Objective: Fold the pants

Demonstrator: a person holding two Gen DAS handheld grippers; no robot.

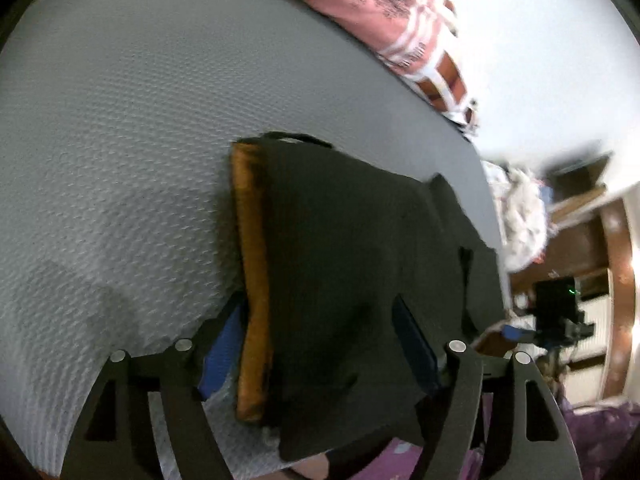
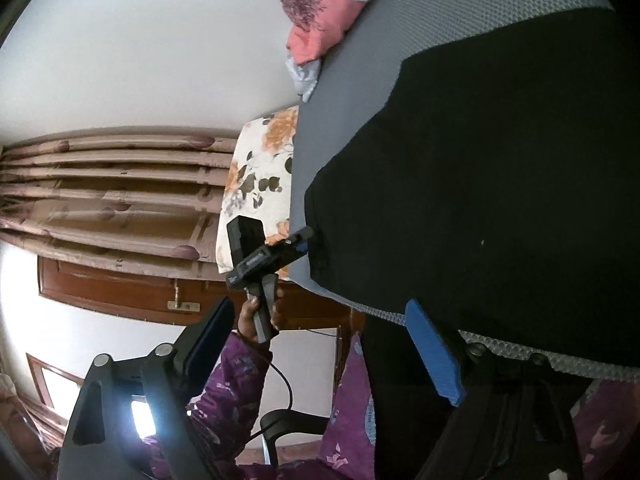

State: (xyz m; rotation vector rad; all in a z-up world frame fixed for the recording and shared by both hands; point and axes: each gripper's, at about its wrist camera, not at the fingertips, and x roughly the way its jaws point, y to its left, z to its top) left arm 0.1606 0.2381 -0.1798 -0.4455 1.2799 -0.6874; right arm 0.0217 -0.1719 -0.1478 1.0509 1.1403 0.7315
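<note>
Left wrist view: your left hand-held gripper (image 1: 320,356) stands wide open over the folded black cloth pants (image 1: 352,264), gripping nothing; they lie on the grey textured bed (image 1: 120,120), an orange-brown strip (image 1: 252,280) alongside. Right wrist view: your right hand-held gripper (image 2: 320,344) gapes empty at the bed's edge; your other hand (image 2: 256,312) partly blocks it.

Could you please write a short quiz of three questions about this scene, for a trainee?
1. True or false: the black pants lie on the grey mattress.
2. What colour is the band along the folded pants' edge? A) green B) orange C) white
3. Fill in: in the right wrist view, a hand in a ______ sleeve holds the left gripper.

Key:
1. True
2. B, the orange band
3. purple
</note>
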